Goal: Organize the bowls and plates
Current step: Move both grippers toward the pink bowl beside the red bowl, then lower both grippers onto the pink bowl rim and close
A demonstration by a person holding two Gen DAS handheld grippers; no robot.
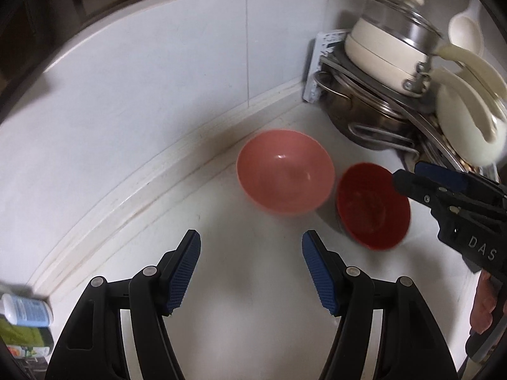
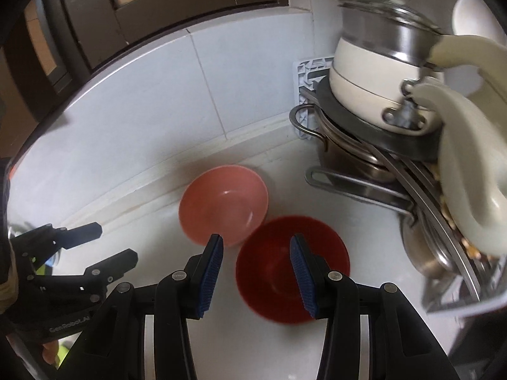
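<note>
Two bowls sit side by side on the white counter. The pink bowl lies nearer the tiled wall. The darker red bowl rests just right of it, touching or almost touching. My left gripper is open and empty, short of the pink bowl; it also shows at the left. My right gripper is open above the red bowl's near-left rim, holding nothing. In the left wrist view the right gripper reaches in from the right, by the red bowl's rim; its jaw gap is hard to read there.
A dish rack fills the right corner with steel pots, a cream pan with glass lid and cream handles. The tiled wall runs behind the bowls. Bottles stand at the left edge.
</note>
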